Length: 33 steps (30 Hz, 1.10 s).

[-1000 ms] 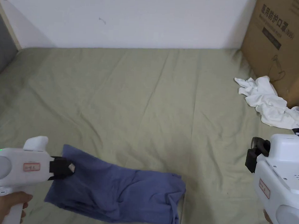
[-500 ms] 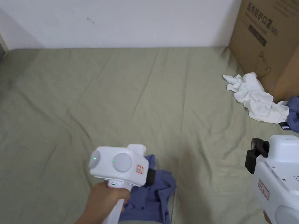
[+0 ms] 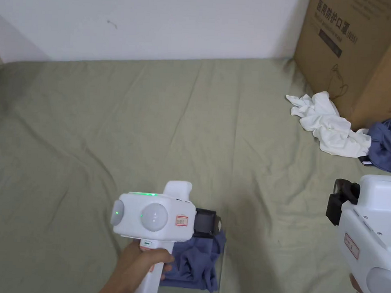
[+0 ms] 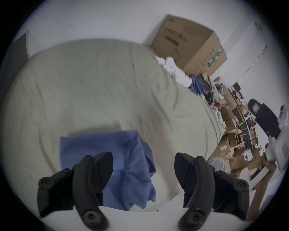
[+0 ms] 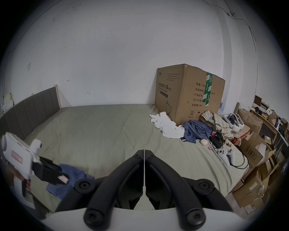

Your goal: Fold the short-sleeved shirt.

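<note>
The blue short-sleeved shirt (image 3: 196, 263) lies folded into a small bundle on the green bed sheet (image 3: 150, 130), near the front edge. My left gripper (image 3: 214, 224) hovers just above the shirt's far right corner. In the left gripper view the left gripper (image 4: 143, 157) has its jaws wide apart, with the shirt (image 4: 125, 156) lying loose beneath them. My right gripper (image 3: 340, 201) is held off to the right, away from the shirt. In the right gripper view the right gripper (image 5: 144, 152) has its jaws pressed together with nothing between them, and the shirt (image 5: 75, 171) shows at lower left.
A big cardboard box (image 3: 359, 51) stands at the back right against the wall. A crumpled white garment (image 3: 331, 127) and another blue garment (image 3: 387, 148) lie in front of it. White controllers (image 5: 225, 154), cables and several boxes crowd the bed's right edge.
My left gripper carried the shirt's left end over to the right, folding the shirt into a small bundle, then opened and let go. The head camera has turned right.
</note>
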{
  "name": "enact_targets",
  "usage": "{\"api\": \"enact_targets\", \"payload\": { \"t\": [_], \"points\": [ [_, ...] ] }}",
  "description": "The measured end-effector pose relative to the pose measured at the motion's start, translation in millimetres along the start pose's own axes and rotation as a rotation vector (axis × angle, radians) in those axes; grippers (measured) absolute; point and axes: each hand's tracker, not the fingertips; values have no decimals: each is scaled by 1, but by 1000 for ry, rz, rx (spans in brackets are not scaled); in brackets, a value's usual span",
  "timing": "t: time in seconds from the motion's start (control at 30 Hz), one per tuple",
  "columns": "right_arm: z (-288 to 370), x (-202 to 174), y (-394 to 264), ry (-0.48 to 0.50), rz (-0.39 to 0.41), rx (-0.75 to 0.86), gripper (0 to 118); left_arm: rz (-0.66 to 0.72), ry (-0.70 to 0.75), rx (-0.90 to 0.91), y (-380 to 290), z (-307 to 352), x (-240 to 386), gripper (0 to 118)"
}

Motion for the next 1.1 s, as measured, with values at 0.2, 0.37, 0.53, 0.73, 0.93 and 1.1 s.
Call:
{"api": "enact_targets", "payload": {
  "t": [0.2,0.37,0.53,0.73,0.93,1.1],
  "points": [
    [0,-9,5,23,-2,16,3,-42,97,138,-4,35,-26,93],
    [0,-12,5,34,2,15,3,-85,168,215,-30,24,-42,79],
    [-1,-9,3,29,3,6,3,-119,146,138,-51,-6,-37,8],
    [-1,0,1,11,0,-4,3,-161,121,38,-74,-53,-18,7],
    [-3,10,-3,-11,-2,-18,3,-240,143,3,-83,-89,11,7],
    [-4,11,-5,-18,-10,-24,3,-256,151,11,-84,-97,22,7]
  ]
}}
